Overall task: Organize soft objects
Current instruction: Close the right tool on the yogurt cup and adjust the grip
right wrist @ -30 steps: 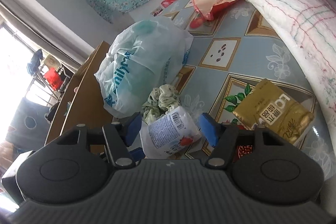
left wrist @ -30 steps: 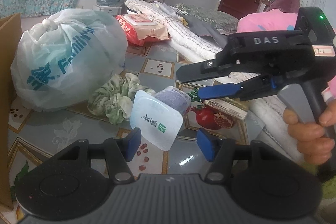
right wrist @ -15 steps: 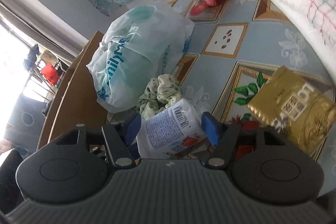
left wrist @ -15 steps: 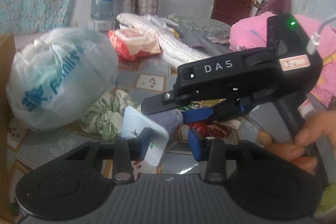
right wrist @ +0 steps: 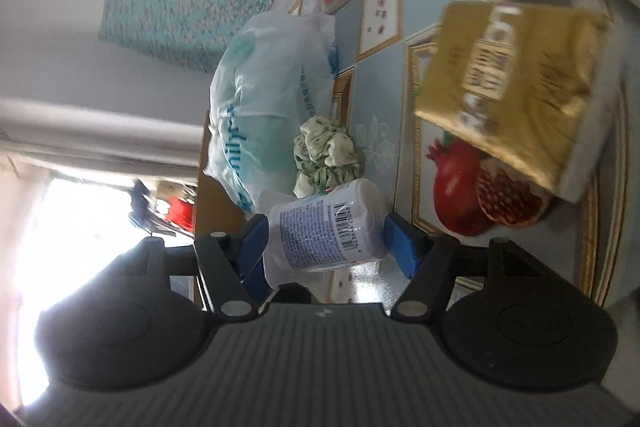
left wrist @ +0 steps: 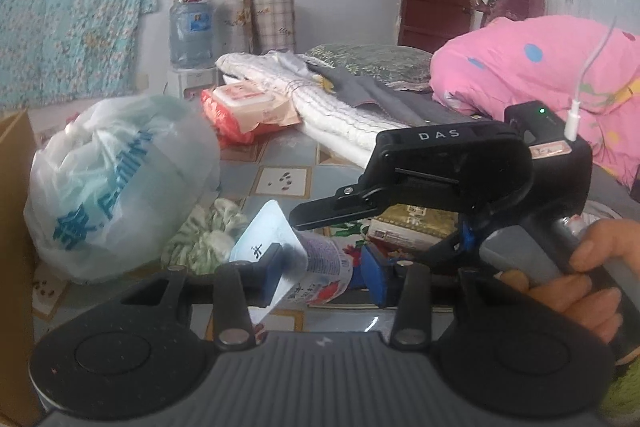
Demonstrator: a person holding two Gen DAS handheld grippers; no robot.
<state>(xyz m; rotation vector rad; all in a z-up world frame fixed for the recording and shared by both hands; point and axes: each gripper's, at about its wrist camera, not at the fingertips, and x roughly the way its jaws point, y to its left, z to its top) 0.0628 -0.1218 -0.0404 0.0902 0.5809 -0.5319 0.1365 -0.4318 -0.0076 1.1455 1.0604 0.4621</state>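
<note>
- Closing in on the pack [right wrist: 326, 227] with both grippers: looks like the pickup step, nothing sorted yet.
- Right gripper [right wrist: 326, 241] straddling pack, blue pads just beside its ends, contact not certain; not yet clamped.
- Left gripper [left wrist: 322, 273] open too, left pad against the pack's white flap, right pad apart.
- Pack low over the surface [left wrist: 282, 155], just beside scrunchie [right wrist: 326, 153], near bag [left wrist: 116, 183].
- Next move, by judgement: squeeze right gripper shut, lift straight, keep left gripper out of its way.
- Tight to the left: bag, scrunchie, cardboard wall [left wrist: 14, 227].
- Gold packet [right wrist: 508, 95] close on the right; quilt [left wrist: 336, 115] edging the far side.
- Open room mostly upward and toward the holder.
</note>
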